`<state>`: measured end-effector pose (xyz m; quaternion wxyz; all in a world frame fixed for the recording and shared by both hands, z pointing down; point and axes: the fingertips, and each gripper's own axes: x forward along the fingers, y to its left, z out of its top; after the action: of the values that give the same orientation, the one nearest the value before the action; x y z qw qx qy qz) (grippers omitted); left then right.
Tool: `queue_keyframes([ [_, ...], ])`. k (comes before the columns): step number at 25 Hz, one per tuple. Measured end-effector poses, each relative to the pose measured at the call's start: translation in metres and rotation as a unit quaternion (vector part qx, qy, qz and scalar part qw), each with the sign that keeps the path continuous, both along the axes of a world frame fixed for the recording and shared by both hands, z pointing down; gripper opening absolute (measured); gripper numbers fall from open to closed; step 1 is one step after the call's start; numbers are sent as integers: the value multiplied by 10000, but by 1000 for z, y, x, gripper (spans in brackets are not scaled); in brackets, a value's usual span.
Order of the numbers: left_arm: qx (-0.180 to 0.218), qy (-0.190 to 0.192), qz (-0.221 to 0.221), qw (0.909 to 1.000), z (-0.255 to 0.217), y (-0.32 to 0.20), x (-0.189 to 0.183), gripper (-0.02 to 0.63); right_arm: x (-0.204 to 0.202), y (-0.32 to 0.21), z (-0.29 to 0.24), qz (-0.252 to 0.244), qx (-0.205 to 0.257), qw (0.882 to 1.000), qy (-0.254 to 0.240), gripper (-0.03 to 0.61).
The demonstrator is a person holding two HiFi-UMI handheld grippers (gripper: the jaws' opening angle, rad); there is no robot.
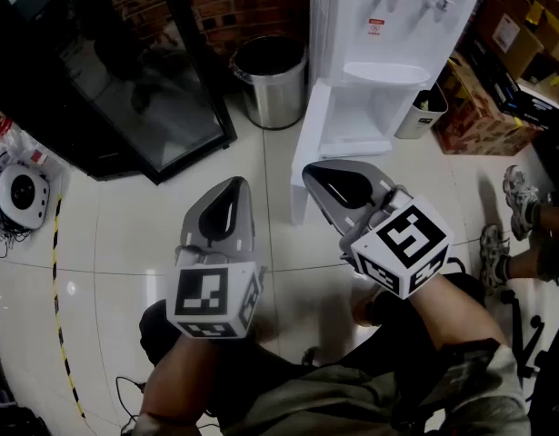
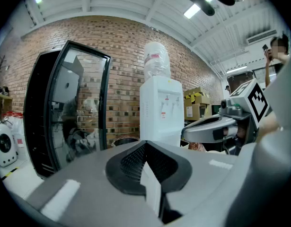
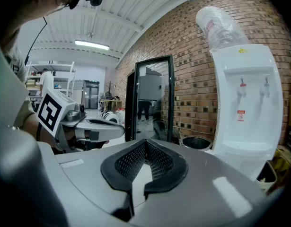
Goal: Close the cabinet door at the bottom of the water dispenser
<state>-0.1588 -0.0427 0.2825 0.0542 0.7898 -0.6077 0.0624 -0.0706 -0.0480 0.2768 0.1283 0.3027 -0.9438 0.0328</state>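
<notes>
The white water dispenser (image 1: 397, 25) stands against the brick wall. Its bottom cabinet door (image 1: 306, 148) hangs open, swung out to the left, with the white inside of the cabinet (image 1: 365, 116) showing. My right gripper (image 1: 326, 173) is shut and empty, its tip just in front of the open door's lower edge. My left gripper (image 1: 232, 187) is shut too, holds nothing, and sits to the left of the door. In the left gripper view the dispenser (image 2: 159, 112) is straight ahead beyond the left gripper (image 2: 144, 145). In the right gripper view the dispenser (image 3: 244, 108) fills the right side past the right gripper (image 3: 145, 143).
A steel bin (image 1: 272, 80) stands left of the dispenser and a small white bin (image 1: 426, 112) to its right. A black glass-door fridge (image 1: 143, 89) is at the left. Cardboard boxes (image 1: 479, 107) and another person's shoes (image 1: 515, 198) are at the right.
</notes>
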Motion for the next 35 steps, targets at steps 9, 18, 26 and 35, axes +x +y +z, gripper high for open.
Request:
queue_keyframes([
  [9,-317,-276,-4,9991,24,-18,9,0,1,-28,42,44,-322,9985,429,69],
  [18,-383,-366,-97,9985,31,-31,11,0,-16,-47,91,-293,-562,9906,1211,123],
  [26,-389,-336,-181,9985,32,-40,11,1,-20,-56,133,-545,-995,9778,1764,127],
  [35,-425,-284,-14,9987,34,-51,28,0,-10,-54,138,-628,-1424,9753,1568,126],
])
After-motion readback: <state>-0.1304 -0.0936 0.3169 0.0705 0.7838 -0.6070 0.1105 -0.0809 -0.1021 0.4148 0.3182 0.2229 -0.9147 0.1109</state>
